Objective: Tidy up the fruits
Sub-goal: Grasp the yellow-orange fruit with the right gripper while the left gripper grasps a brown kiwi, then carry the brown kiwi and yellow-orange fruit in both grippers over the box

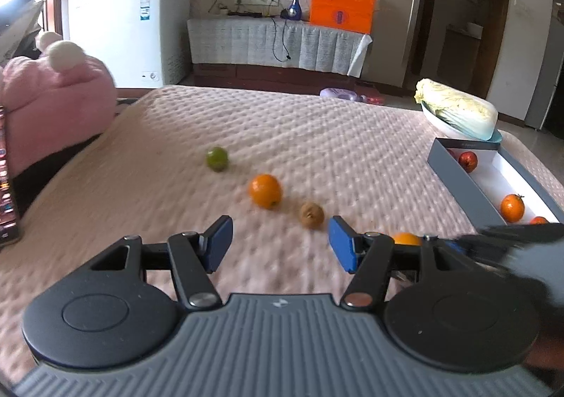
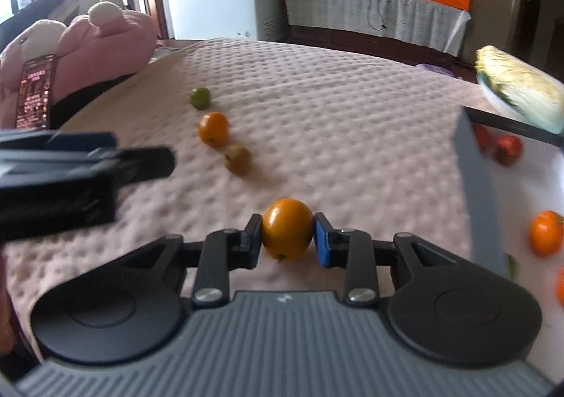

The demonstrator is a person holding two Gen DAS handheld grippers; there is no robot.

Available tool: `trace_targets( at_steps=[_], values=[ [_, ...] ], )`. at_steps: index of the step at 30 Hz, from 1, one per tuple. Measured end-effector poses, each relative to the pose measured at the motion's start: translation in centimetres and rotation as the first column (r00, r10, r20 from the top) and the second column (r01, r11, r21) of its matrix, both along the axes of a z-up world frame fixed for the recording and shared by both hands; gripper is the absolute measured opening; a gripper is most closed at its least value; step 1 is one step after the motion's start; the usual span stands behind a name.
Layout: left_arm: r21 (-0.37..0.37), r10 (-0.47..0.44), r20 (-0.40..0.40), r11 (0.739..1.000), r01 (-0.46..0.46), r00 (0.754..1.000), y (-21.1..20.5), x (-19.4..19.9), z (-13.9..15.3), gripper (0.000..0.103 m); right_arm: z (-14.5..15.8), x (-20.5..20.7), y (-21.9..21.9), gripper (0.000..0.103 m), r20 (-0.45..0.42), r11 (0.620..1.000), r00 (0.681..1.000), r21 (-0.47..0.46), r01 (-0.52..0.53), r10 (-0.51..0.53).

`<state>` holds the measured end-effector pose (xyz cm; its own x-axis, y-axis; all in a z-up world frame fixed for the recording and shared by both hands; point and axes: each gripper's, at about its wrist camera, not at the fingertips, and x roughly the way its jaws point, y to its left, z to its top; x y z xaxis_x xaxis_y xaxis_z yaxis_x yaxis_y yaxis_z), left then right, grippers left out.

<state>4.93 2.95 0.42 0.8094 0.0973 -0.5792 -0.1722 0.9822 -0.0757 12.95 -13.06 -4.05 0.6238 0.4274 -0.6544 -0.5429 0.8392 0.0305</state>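
Note:
On the pink quilted bed cover (image 1: 317, 136) lie a green lime (image 1: 216, 158), an orange (image 1: 265, 191) and a brown kiwi (image 1: 311, 215) in a slanted row. My left gripper (image 1: 280, 242) hovers just in front of the kiwi, open, with nothing between its blue pads. My right gripper (image 2: 287, 240) is shut on a second orange (image 2: 287, 221), both pads pressing its sides just above the cover. The same row shows in the right wrist view: lime (image 2: 200, 98), orange (image 2: 213, 128), kiwi (image 2: 238, 159). The grey box (image 2: 483, 206) at the right holds red fruit (image 2: 507, 149) and oranges (image 2: 546, 232).
A cabbage in a bowl (image 1: 458, 108) stands beyond the box (image 1: 458, 182). A pink plush toy (image 1: 53, 104) and a lit phone (image 2: 35, 94) sit at the left edge of the bed. A white freezer (image 1: 120, 27) and a covered shelf stand behind.

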Motion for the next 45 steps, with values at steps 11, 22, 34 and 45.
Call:
trace_targets(
  at_steps=[11,22,34,45],
  values=[
    [0.031,-0.005,-0.057,0.999,0.007,0.998,-2.1,5.4,-2.9,0.064,1.8,-1.2,-3.4,0.034,0.022,0.999,0.999,0.02,-0.034,0.034],
    [0.052,-0.011,-0.078,0.999,0.015,0.997,-2.3,7.0,-4.2,0.026,2.5,-1.5,-3.7,0.034,0.031,0.997,0.998,0.049,-0.06,0.058],
    [0.059,-0.044,-0.062,0.997,0.048,0.997,-2.7,5.5,-3.2,0.026,2.9,-2.0,-3.9,0.034,0.04,0.996,0.997,0.056,-0.063,0.061],
    [0.035,-0.001,-0.035,0.999,0.002,0.999,-2.1,2.6,-1.1,0.026,3.8,-2.6,-4.9,0.034,0.06,0.996,0.997,0.068,-0.054,0.05]
  ],
)
